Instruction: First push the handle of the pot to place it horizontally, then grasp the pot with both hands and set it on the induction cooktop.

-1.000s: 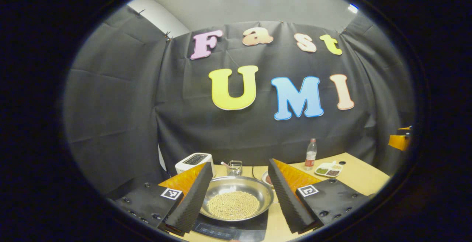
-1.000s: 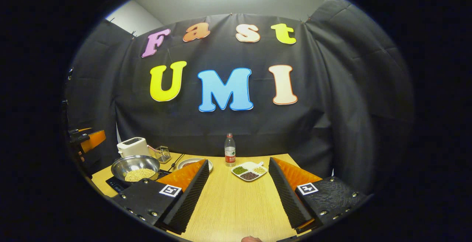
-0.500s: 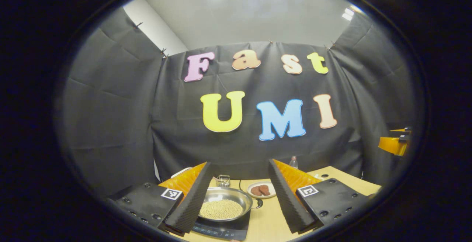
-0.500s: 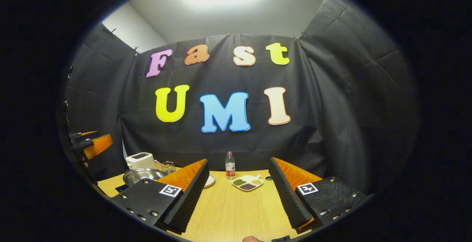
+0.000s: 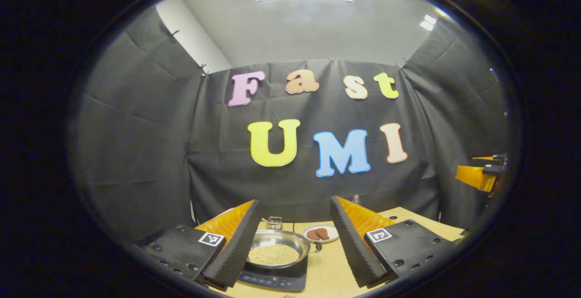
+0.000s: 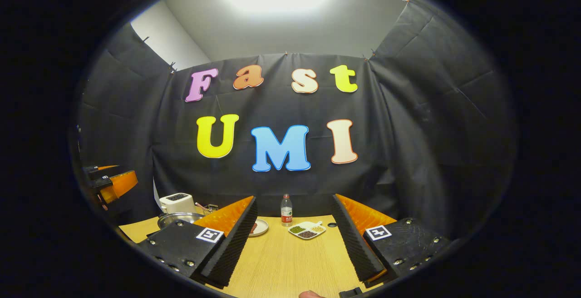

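- In the left gripper view, the left gripper [image 5: 294, 243] has its fingers wide apart and holds nothing.
- The pot [image 5: 279, 249] sits on the induction cooktop [image 5: 277, 280], ahead of this gripper and showing between its two fingers, apart from both.
- The pot holds a layer of pale beans [image 5: 273, 255], and its short dark handle [image 5: 316, 246] points toward the right finger.
- Beyond the pot stand a small wire basket [image 5: 274, 222] and a plate [image 5: 321, 233] with brown pieces on it.
- The right gripper [image 5: 480, 174] shows far off at the right edge of this view.
- In the right gripper view, the right gripper [image 6: 294, 245] also has its fingers wide apart, with bare table [image 6: 290, 266] between them.
- Ahead between its fingers stand a bottle [image 6: 286, 210] and a divided dish [image 6: 307, 230].
- The pot [image 6: 177, 218] lies beyond its left finger, near a white toaster [image 6: 177, 202].
- The left gripper [image 6: 111, 183] shows far off at the left edge.
- A fingertip [image 6: 311, 294] peeks in at the bottom edge.
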Action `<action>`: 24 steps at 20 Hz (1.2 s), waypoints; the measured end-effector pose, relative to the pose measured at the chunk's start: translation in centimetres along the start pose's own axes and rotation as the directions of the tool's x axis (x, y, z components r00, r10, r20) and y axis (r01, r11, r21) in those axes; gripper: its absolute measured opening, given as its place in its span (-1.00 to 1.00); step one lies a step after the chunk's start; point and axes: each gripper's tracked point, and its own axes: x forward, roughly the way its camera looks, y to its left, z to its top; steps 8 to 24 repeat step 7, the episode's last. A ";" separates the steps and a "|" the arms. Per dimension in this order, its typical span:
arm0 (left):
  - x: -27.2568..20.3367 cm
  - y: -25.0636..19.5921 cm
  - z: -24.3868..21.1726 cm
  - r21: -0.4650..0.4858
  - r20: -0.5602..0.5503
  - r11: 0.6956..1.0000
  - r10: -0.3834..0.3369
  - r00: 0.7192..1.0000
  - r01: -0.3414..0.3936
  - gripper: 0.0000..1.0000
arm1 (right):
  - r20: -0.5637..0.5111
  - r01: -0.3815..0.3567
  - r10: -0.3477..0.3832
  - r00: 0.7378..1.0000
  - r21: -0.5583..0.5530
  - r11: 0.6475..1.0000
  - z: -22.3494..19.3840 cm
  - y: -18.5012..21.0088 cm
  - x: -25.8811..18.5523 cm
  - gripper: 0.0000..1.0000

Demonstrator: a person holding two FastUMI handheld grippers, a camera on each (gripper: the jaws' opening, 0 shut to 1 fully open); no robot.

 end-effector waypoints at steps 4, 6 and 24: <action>-0.8 0.0 0.0 0.005 -0.004 1.000 -0.014 1.000 0.014 0.96 | 0.021 0.003 -0.004 1.000 0.019 1.000 0.7 0.3 -0.4 0.96; -1.1 0.4 0.6 0.004 0.009 1.000 -0.006 1.000 0.006 0.95 | 0.025 -0.002 0.002 1.000 0.019 1.000 0.9 0.6 -0.6 0.96; -1.2 0.6 0.6 0.000 0.008 1.000 -0.003 1.000 0.003 0.95 | 0.026 0.001 -0.001 1.000 0.016 1.000 1.0 0.4 -0.6 0.96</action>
